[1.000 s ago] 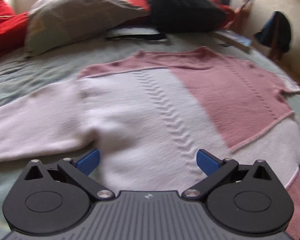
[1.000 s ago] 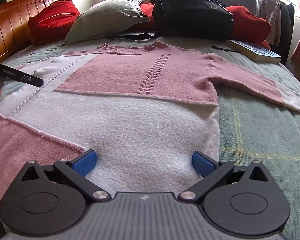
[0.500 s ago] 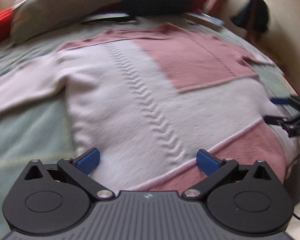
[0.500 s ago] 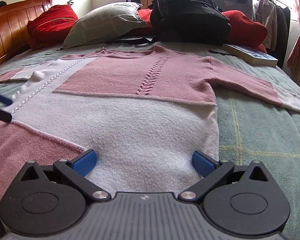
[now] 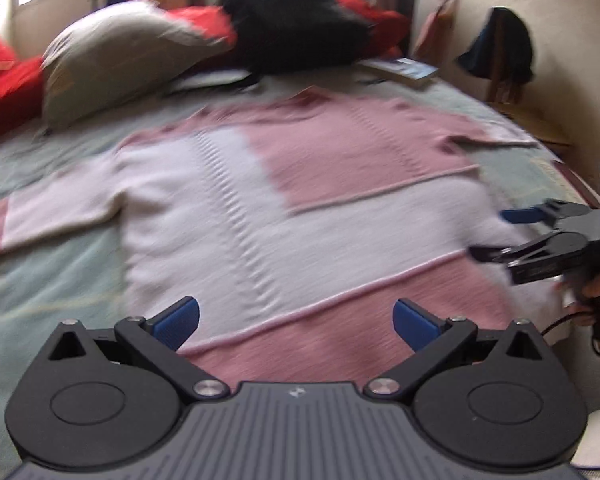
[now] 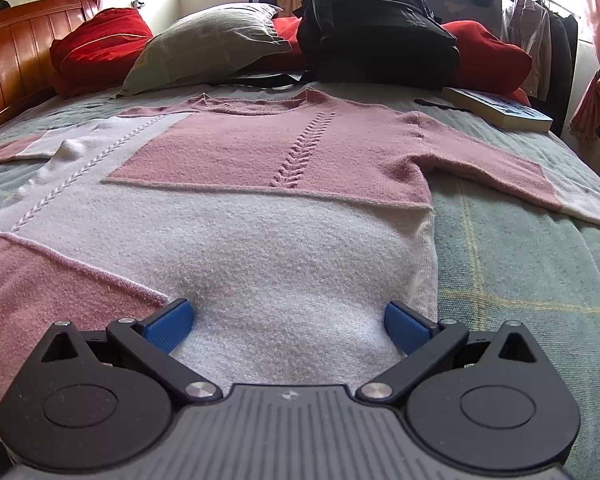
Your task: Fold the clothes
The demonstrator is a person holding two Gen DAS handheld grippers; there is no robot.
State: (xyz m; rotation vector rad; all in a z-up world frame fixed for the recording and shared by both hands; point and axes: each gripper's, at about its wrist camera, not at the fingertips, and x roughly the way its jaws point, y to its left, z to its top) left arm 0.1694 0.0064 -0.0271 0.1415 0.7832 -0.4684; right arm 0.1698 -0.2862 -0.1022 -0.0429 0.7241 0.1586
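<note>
Sweater (image 6: 260, 216): a pink-and-white knitted sweater is laid flat, front up, on the green bedspread (image 6: 520, 264), neckline towards the pillows and hem towards the grippers; both sleeves are spread out to the sides, so no fold is judged to be made yet.

Left gripper (image 5: 296, 320): it is held low over the pink hem band with its blue pads set wide apart and nothing between them (the view is blurred by motion).

Right gripper (image 6: 286, 322): its jaws are likewise spread wide and empty, poised above the white panel near the sweater's right side seam; in the left wrist view it is seen at the hem's right edge (image 5: 496, 232).

Placement reason: the two grippers are judged to be stationed at opposite ends of the hem so that it can be pinched and carried up together.

Clutter: a grey pillow (image 6: 208, 44), a black backpack (image 6: 376, 24) and a book (image 6: 500, 110) are left beyond the neckline, clear of the folding area.
</note>
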